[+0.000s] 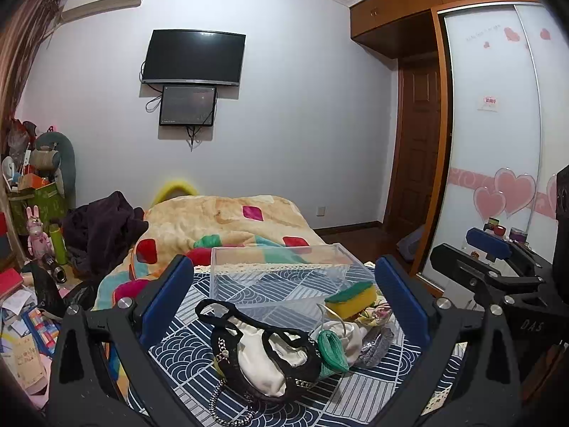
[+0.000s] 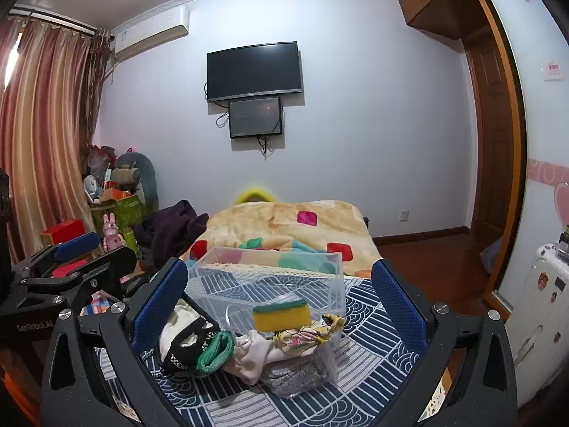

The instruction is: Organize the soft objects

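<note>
I'm looking at the soft pile up close: black-and-cream pouch with chain, green knit piece, cream cloth, grey mesh item, floral fabric, all lying bunched on the blue patterned cloth over the desk. Yellow-green sponge is sitting on top of the pile, touching the clear plastic box just behind. I'm holding left tongs spread wide, gripping nothing, hovering over the pouch. Right tongs are spread too, framing sponge and box. Blanket-covered bed is lying beyond the box.
</note>
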The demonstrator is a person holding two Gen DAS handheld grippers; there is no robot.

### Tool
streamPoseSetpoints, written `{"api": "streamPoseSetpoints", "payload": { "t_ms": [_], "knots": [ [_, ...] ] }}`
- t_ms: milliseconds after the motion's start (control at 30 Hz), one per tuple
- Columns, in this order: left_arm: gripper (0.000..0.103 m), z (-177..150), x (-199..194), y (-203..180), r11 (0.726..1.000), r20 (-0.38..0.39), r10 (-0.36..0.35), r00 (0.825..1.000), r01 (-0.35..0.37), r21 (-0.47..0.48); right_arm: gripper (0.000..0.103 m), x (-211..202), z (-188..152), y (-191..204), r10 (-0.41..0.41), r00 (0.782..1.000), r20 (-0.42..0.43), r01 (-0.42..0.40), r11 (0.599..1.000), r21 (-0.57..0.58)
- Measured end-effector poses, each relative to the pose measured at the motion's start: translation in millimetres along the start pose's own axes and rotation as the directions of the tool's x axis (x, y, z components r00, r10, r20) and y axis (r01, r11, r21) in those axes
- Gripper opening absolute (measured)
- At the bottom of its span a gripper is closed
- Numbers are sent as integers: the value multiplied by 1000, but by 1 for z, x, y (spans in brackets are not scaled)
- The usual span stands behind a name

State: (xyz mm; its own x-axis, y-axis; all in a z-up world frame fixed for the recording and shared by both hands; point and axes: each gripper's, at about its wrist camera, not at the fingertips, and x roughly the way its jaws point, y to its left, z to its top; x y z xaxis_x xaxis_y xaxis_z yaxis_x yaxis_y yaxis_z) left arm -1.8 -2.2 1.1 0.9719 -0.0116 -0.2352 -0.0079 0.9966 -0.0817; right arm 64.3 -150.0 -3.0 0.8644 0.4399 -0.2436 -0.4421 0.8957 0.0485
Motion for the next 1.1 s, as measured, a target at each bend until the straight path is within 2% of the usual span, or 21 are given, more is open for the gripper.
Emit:
{"api": "streamPoseSetpoints", "payload": {
  "t_ms": [1100],
  "knots": [
    [103, 3, -4, -1, 1000, 5, -2, 1000, 2, 0, 103, -4, 3, -3, 13, 1000, 7, -13, 1000, -3]
  ]
}}
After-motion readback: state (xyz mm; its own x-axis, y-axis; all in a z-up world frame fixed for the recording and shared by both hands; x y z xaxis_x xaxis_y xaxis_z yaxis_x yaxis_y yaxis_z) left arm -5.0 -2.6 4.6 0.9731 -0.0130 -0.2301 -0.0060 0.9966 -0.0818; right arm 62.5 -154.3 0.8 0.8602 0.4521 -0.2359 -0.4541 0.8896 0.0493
